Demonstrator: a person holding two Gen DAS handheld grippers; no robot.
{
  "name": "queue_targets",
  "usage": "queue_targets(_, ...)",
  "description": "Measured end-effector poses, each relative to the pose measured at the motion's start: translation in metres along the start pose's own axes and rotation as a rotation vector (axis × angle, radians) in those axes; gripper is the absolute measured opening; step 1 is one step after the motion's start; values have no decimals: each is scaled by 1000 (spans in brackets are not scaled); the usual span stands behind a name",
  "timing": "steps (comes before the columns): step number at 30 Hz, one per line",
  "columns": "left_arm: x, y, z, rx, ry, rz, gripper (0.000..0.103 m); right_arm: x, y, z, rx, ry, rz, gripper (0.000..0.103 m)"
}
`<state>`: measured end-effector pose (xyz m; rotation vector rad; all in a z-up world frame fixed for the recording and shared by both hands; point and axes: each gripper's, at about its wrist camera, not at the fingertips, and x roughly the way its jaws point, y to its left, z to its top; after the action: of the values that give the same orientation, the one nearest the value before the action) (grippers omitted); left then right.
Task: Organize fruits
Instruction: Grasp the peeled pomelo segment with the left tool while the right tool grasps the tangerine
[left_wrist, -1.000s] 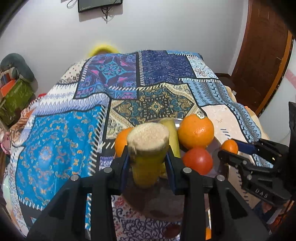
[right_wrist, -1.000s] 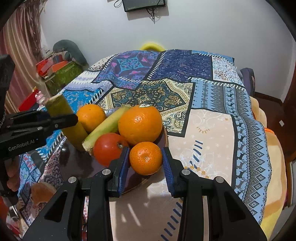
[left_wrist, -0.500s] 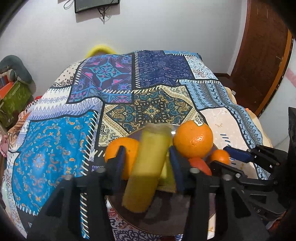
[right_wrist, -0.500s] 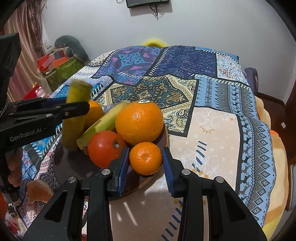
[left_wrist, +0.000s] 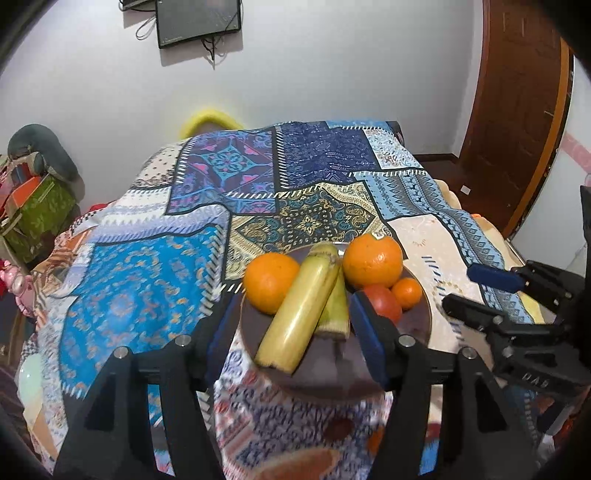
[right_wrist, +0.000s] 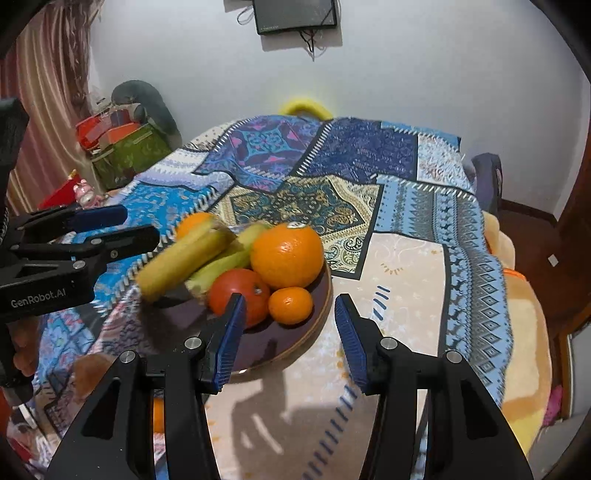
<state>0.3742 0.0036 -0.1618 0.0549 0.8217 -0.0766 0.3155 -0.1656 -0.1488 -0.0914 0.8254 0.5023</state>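
Note:
A dark round plate (left_wrist: 417, 325) (right_wrist: 317, 317) on the patterned bedspread holds two large oranges (left_wrist: 372, 260) (left_wrist: 271, 280), a red tomato (right_wrist: 240, 295), a small mandarin (right_wrist: 290, 305) and two yellow-green banana pieces (left_wrist: 299, 314) (left_wrist: 334, 302). My left gripper (left_wrist: 295, 332) is open, its jaws either side of the near banana piece (right_wrist: 184, 254), which lies on the plate. My right gripper (right_wrist: 290, 339) is open just in front of the mandarin and touches nothing.
The patterned bedspread (left_wrist: 155, 295) (right_wrist: 424, 258) covers the bed. Boxes and bags (right_wrist: 125, 147) are stacked at the left. A brown door (left_wrist: 517, 110) stands at the right. A wall screen (right_wrist: 295, 14) hangs behind the bed. Something orange (right_wrist: 158, 415) lies near my right gripper.
My left gripper opened and the banana piece tipped from upright to lying on the plate. My right gripper opened off the mandarin and drew back a little.

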Motion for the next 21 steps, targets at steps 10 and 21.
queue_targets(10, -51, 34, -43, -72, 32, 2, 71, -47, 32, -15, -12, -19, 14, 46)
queue_targets(21, -46, 37, -107, -33, 163, -41, 82, -53, 63, -44, -6, 37, 27, 46)
